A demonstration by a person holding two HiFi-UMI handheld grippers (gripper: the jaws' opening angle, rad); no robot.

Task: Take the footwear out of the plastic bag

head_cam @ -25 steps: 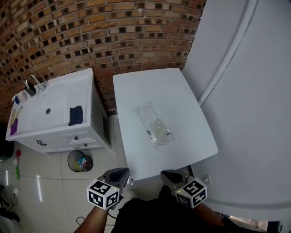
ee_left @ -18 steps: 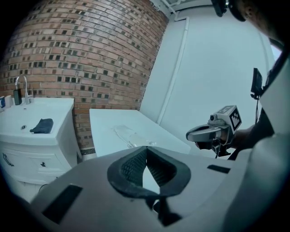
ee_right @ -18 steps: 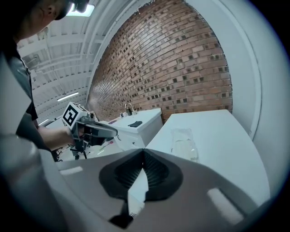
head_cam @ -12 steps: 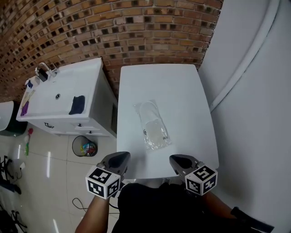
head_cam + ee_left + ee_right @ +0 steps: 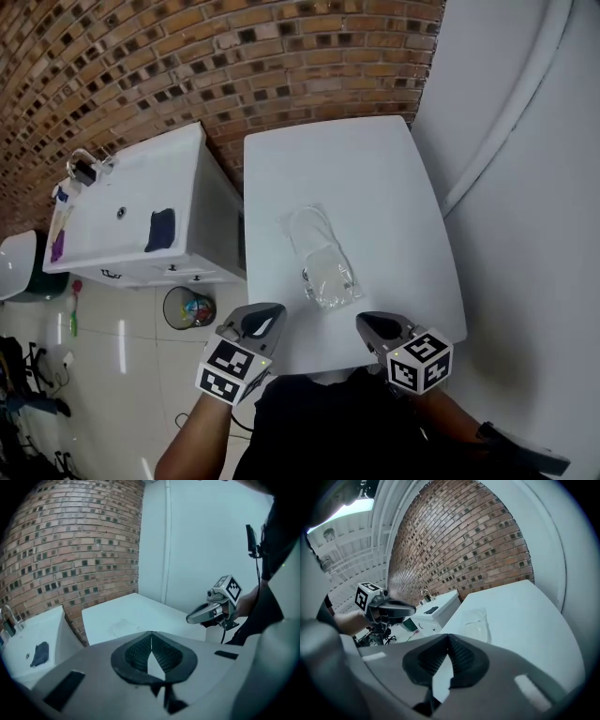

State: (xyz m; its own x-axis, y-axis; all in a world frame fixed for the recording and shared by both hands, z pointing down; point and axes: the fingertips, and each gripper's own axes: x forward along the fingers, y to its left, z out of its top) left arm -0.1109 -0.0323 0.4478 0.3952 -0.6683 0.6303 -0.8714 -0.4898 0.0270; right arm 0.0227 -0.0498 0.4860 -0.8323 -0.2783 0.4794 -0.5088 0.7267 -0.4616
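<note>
A clear plastic bag [image 5: 322, 257] with pale footwear inside lies flat in the middle of a white table [image 5: 375, 178]. It shows faintly in the left gripper view as the bag [image 5: 123, 628] and more plainly in the right gripper view as the bag [image 5: 476, 625]. My left gripper [image 5: 255, 325] hovers at the table's near left corner, jaws shut and empty. At the near edge, right of the bag, my right gripper [image 5: 377, 328] is also shut with nothing in it. Neither gripper touches the bag.
A white sink cabinet [image 5: 131, 220] with a dark cloth [image 5: 159, 230] and a faucet [image 5: 82, 169] stands left of the table. A bin [image 5: 190, 307] sits on the tiled floor beside it. A brick wall [image 5: 216, 66] runs behind; a white wall [image 5: 525, 187] borders the right.
Both grippers have come forward from below the table edge to its near edge. The head view has shifted, so the table and sink sit differently in it. The bag lies as before.
</note>
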